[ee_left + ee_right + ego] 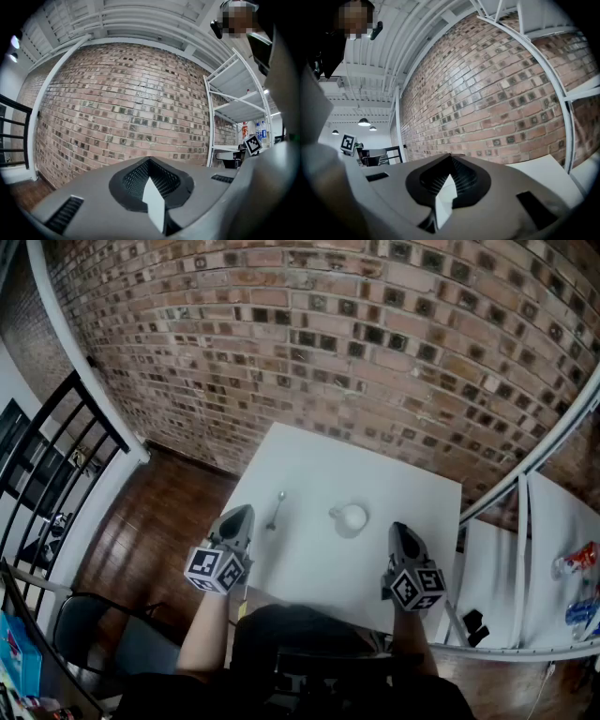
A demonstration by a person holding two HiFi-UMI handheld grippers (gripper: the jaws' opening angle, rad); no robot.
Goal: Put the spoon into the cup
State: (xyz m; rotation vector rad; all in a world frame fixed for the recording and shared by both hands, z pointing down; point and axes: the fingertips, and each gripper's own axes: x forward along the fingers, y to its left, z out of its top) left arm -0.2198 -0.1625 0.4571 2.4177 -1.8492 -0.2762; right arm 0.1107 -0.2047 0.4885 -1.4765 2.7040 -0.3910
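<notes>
Progress nil: slim metal spoon [277,510] lies on white square table [309,460], apart from small white cup [353,517]. Left gripper [240,517] and right gripper [401,533] both closed, empty.

Red-brown brick wall [356,343] fills the bkgd. White square bench [319,470] sits w/ its far edge near the wall, on a dark wooden plank floor [150,531]. Black metal railing [56,456] at left, white pipe [80,352] slanting beside it. White metal shelf rack [548,512] at right w/ red & blue bottles [577,563], blurry. Dark round-seat chair [94,629] bottom left. Round pendant ceiling lamps [364,122] lit, far back
</notes>
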